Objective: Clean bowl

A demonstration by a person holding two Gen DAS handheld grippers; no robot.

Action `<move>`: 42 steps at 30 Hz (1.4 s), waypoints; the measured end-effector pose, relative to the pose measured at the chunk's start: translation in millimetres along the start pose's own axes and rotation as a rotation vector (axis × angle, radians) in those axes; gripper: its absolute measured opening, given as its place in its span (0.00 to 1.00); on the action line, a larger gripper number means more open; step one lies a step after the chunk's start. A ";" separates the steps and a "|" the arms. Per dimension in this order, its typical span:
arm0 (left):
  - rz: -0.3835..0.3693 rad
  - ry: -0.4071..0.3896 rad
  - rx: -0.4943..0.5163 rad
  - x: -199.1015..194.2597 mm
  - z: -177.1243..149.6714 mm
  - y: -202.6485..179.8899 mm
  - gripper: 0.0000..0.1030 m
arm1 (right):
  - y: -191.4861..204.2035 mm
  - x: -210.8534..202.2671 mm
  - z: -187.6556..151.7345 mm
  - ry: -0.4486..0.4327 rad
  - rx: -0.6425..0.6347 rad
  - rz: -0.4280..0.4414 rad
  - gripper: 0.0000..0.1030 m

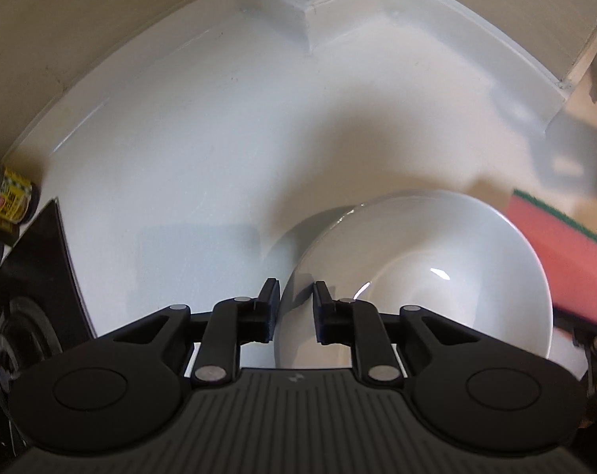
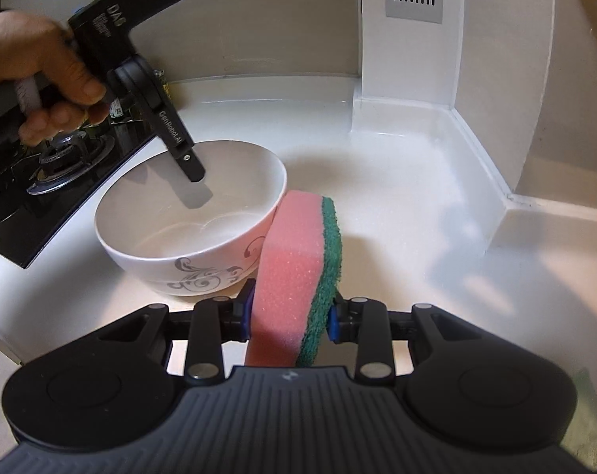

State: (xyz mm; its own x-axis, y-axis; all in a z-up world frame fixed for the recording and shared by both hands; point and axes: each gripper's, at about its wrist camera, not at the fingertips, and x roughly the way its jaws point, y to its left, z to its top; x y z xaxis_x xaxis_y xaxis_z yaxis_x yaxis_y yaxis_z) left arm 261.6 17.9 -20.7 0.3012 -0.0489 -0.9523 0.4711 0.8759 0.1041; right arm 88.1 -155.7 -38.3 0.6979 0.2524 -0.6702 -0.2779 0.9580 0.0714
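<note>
Bowl pinched by my left tool, sponge clamped in my right.

My left tool (image 1: pixel 294 308) straddles the near-left rim of the white bowl (image 1: pixel 417 276), one finger outside the wall and one inside, closed onto the rim. The bowl stands upright on the white worktop (image 1: pixel 179 158), just beside the edge of the black stove top (image 2: pixel 61 181) on its left; grey scrollwork runs along its outer wall. My right tool (image 2: pixel 288 316) grips a pink sponge (image 2: pixel 290 268) with a green scouring layer, held on edge, pads pressed on both faces. The sponge touches or nearly touches the bowl's right rim; I cannot tell which. My left hand (image 2: pixel 33 63) wraps that tool's handle above the stove. Jars (image 1: pixel 6 201) stand far left.
</note>
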 end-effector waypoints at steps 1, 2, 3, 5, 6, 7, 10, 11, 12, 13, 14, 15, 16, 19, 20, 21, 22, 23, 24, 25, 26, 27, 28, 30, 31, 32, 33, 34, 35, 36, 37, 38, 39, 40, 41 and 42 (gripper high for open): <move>-0.010 0.009 0.003 -0.7 -2.1 -0.5 0.12 | -2.2 2.7 2.3 -0.004 -0.002 -0.001 0.29; -0.020 0.018 0.007 -1.5 -4.1 -1.1 0.11 | -4.1 4.9 4.2 -0.007 -0.003 -0.001 0.29; -0.025 0.025 0.017 -1.9 -5.4 -2.0 0.11 | -5.4 6.5 5.6 -0.010 -0.005 -0.003 0.29; -0.021 0.028 0.059 -1.6 -5.7 -5.1 0.12 | -6.1 10.7 7.4 -0.009 -0.017 -0.009 0.29; -0.016 0.024 0.083 -2.5 -5.6 -6.7 0.13 | -5.8 11.2 7.1 -0.007 -0.019 -0.009 0.29; -0.008 0.009 0.109 -5.1 -5.2 -8.4 0.14 | -5.1 11.2 6.4 -0.006 -0.024 -0.009 0.29; 0.010 -0.017 0.230 -8.7 -2.2 -18.3 0.15 | -2.4 9.4 2.8 -0.002 -0.041 -0.010 0.29; 0.015 -0.023 0.273 -9.6 -1.0 -22.1 0.15 | -2.2 9.0 2.0 0.000 -0.042 -0.010 0.29; 0.019 -0.025 0.312 -9.7 0.6 -25.6 0.15 | -2.4 8.7 1.3 0.001 -0.040 -0.010 0.29; 0.020 -0.019 0.343 -8.7 2.9 -29.0 0.15 | -2.4 8.5 0.9 0.002 -0.039 -0.010 0.29; 0.022 -0.012 0.378 -6.9 5.3 -32.1 0.15 | -2.2 8.1 0.9 0.002 -0.039 -0.010 0.29; 0.025 -0.003 0.418 -3.6 8.0 -34.6 0.15 | -1.9 7.9 1.0 0.001 -0.038 -0.011 0.29; 0.026 0.004 0.445 0.5 9.6 -36.3 0.15 | -1.6 7.8 1.3 0.001 -0.037 -0.011 0.29; 0.023 0.008 0.452 6.1 11.4 -36.6 0.14 | -0.2 7.5 1.7 0.002 -0.038 -0.016 0.29; 0.020 0.007 0.441 6.1 11.4 -35.7 0.14 | 0.6 7.3 1.6 0.003 -0.039 -0.017 0.29; 0.011 0.003 0.417 5.8 11.8 -33.1 0.14 | 1.5 6.6 1.1 0.003 -0.040 -0.019 0.29; 0.002 -0.002 0.395 5.5 12.4 -30.1 0.15 | 2.6 5.0 -0.3 0.004 -0.042 -0.020 0.29; -0.005 -0.007 0.378 5.1 12.8 -27.9 0.15 | 3.9 3.1 -2.0 0.007 -0.042 -0.020 0.29; -0.013 -0.014 0.350 5.6 13.1 -24.9 0.16 | 5.2 1.0 -3.8 0.008 -0.043 -0.020 0.29; -0.016 -0.020 0.319 6.4 13.5 -21.9 0.18 | 6.8 -1.7 -5.5 0.009 -0.044 -0.018 0.29; -0.016 -0.027 0.290 6.7 13.7 -19.4 0.18 | 8.3 -4.3 -7.2 0.010 -0.045 -0.016 0.29; -0.005 -0.035 0.259 6.6 13.5 -17.3 0.18 | 9.6 -6.6 -8.8 0.010 -0.046 -0.013 0.29; 0.011 -0.041 0.226 7.1 12.9 -15.9 0.19 | 9.9 -6.9 -9.4 0.007 -0.044 -0.011 0.29; 0.045 -0.047 0.182 7.6 8.9 -15.7 0.18 | 8.1 -2.6 -7.9 -0.001 -0.043 -0.014 0.29; 0.065 -0.049 0.167 6.4 5.7 -15.3 0.17 | 6.9 -0.6 -7.1 -0.005 -0.042 -0.016 0.29; 0.073 -0.048 0.163 6.7 3.7 -15.3 0.17 | 5.1 3.1 -5.3 -0.012 -0.042 -0.020 0.29; 0.077 -0.042 0.161 7.7 1.4 -14.9 0.16 | 3.8 8.5 -3.3 -0.020 -0.042 -0.026 0.29; 0.081 -0.037 0.159 8.8 -0.8 -14.4 0.15 | 3.5 11.9 -2.3 -0.023 -0.043 -0.029 0.29; 0.085 -0.032 0.157 9.9 -3.1 -14.0 0.14 | 3.3 15.4 -1.3 -0.025 -0.043 -0.033 0.29; 0.084 -0.025 0.156 10.2 -5.6 -13.1 0.14 | 3.0 18.1 -0.4 -0.027 -0.044 -0.034 0.29; 0.077 -0.018 0.158 10.0 -7.5 -12.2 0.13 | 3.0 19.3 0.1 -0.028 -0.046 -0.033 0.29; 0.073 -0.011 0.170 10.4 -8.8 -12.4 0.13 | 3.1 19.7 0.2 -0.028 -0.050 -0.033 0.29; 0.068 -0.005 0.188 9.8 -10.4 -12.2 0.13 | 2.9 19.8 -0.3 -0.027 -0.052 -0.031 0.29; 0.066 -0.005 0.202 9.1 -10.9 -11.5 0.14 | 2.3 20.1 -1.1 -0.024 -0.051 -0.029 0.29; 0.063 -0.006 0.216 8.3 -11.4 -10.8 0.14 | 1.8 20.6 -1.9 -0.020 -0.050 -0.027 0.28; 0.062 -0.006 0.232 7.7 -11.3 -10.6 0.15 | 1.2 21.5 -2.7 -0.015 -0.047 -0.025 0.28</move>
State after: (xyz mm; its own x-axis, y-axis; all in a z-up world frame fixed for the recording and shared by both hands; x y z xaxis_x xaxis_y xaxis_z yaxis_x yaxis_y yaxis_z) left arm 249.5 13.7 -32.3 0.3401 -0.0019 -0.9404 0.6289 0.7439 0.2259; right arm 101.0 -149.5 -54.6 0.7148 0.2307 -0.6602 -0.2908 0.9566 0.0193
